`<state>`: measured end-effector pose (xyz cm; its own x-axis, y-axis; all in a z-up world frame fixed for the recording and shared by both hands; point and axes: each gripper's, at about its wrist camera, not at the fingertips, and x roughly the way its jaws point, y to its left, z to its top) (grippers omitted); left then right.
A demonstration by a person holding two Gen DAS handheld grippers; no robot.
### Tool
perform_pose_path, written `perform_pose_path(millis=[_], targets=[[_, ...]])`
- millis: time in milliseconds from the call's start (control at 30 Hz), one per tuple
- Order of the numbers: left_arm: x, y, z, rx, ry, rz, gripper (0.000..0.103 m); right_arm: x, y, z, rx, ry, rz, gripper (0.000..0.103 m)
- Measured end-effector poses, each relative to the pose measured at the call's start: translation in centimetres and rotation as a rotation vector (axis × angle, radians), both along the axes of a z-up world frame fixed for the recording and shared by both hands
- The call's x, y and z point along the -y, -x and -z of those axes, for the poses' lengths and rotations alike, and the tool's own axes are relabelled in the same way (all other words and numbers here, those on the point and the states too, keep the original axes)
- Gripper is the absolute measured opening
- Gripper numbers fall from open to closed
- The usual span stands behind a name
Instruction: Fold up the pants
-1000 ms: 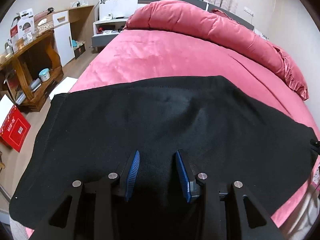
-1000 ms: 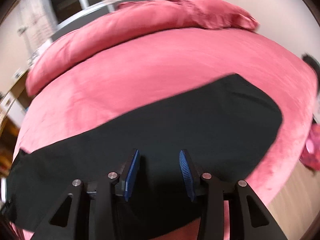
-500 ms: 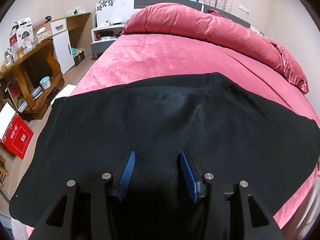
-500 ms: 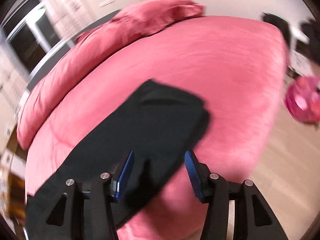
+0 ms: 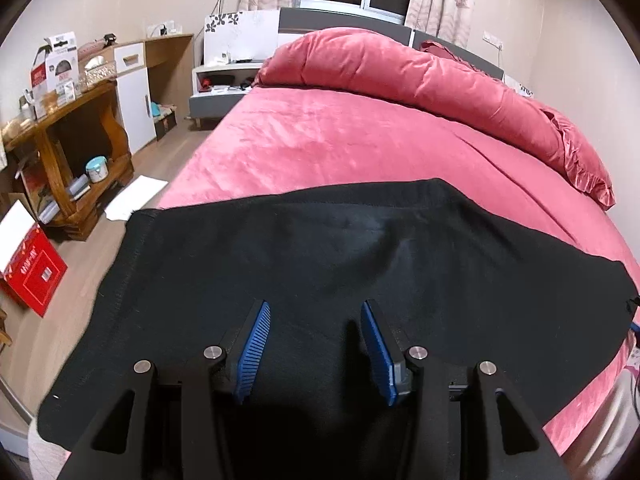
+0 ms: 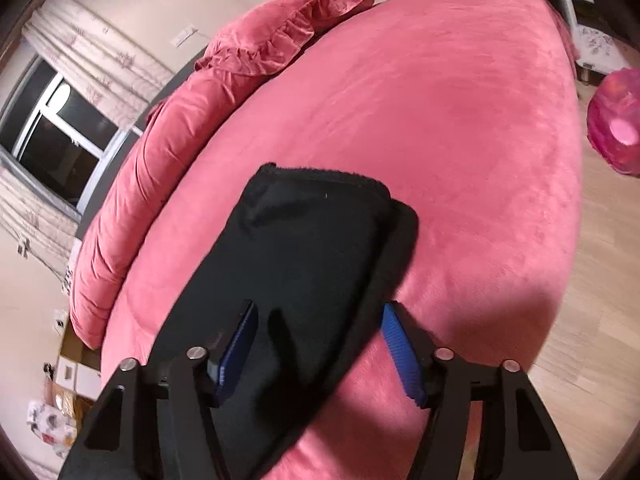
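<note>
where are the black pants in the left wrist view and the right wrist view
Left wrist: the black fabric pants spread wide across the lower half, over the near end of the bed.
Right wrist: the pants run as a narrow strip from lower left to centre.
Shared landmark: the rolled pink velvet quilt.

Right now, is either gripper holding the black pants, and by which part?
Nothing is held. The left gripper and right gripper both stand open above the black pants, pads apart from the cloth.

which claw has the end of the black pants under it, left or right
The right claw: the black pants end just ahead of it, one pad over cloth, one over pink bed. The left claw sits over unbroken fabric.
</note>
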<state>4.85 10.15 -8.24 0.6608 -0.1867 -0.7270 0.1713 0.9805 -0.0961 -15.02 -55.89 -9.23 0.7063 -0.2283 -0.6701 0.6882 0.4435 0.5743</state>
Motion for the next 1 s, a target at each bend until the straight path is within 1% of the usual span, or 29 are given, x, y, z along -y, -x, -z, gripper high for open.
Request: perform_pose_path(millis=[67, 133, 167, 200, 300, 333, 367, 400, 500, 633, 733, 867, 900, 1000], targets=[[-0.2, -0.1, 0.1, -0.007, -0.003, -0.003, 0.048, 0.5, -0.5, 0.5, -0.010, -0.025, 0.031, 0.043], [-0.4, -0.3, 0.4, -0.026, -0.008, -0.017, 0.048, 0.8, -0.6, 0.6, 0.003, -0.054, 0.059, 0.037], [-0.4, -0.4, 0.5, -0.032, -0.009, -0.025, 0.048, 0.9, -0.7, 0.6, 0.014, -0.070, 0.067, 0.030], [-0.7, -0.6, 0.6, -0.044, -0.004, -0.034, 0.048, 0.9, -0.7, 0.6, 0.015, -0.076, 0.067, 0.026], [-1.0, -0.7, 1.0, -0.065, 0.009, -0.042, 0.048, 0.5, -1.0, -0.4, -0.010, -0.041, 0.054, 0.019], [-1.0, -0.7, 1.1, -0.066, 0.010, -0.042, 0.049, 0.3, -1.2, -0.8, -0.020, -0.025, 0.050, 0.018], [-1.0, -0.7, 1.1, -0.067, 0.011, -0.040, 0.051, 0.1, -1.3, -1.3, -0.026, -0.012, 0.048, 0.016], [-0.9, -0.8, 1.1, -0.069, 0.012, -0.035, 0.056, -0.1, -1.2, -1.8, -0.024, -0.006, 0.048, 0.016], [-0.6, -0.7, 1.3, -0.074, 0.006, -0.016, 0.064, -1.1, -1.4, -4.1, -0.020, 0.039, 0.037, 0.015], [-0.2, -0.6, 1.5, -0.073, -0.010, -0.008, 0.067, -3.7, -2.7, -8.4, -0.027, 0.156, -0.027, 0.015], [-0.2, -0.6, 1.4, -0.071, -0.004, -0.009, 0.067, -6.7, -3.9, -12.0, -0.014, 0.253, -0.087, 0.015], [-0.3, -0.6, 1.4, -0.069, -0.007, -0.017, 0.067, -10.8, -5.5, -15.4, 0.027, 0.343, -0.166, 0.015], [-0.4, -0.5, 1.3, -0.069, -0.007, -0.020, 0.067, -11.6, -5.8, -15.9, 0.036, 0.358, -0.184, 0.015], [-0.6, -0.5, 1.2, -0.067, 0.009, -0.026, 0.067, -15.8, -7.2, -17.9, 0.073, 0.429, -0.287, 0.015]])
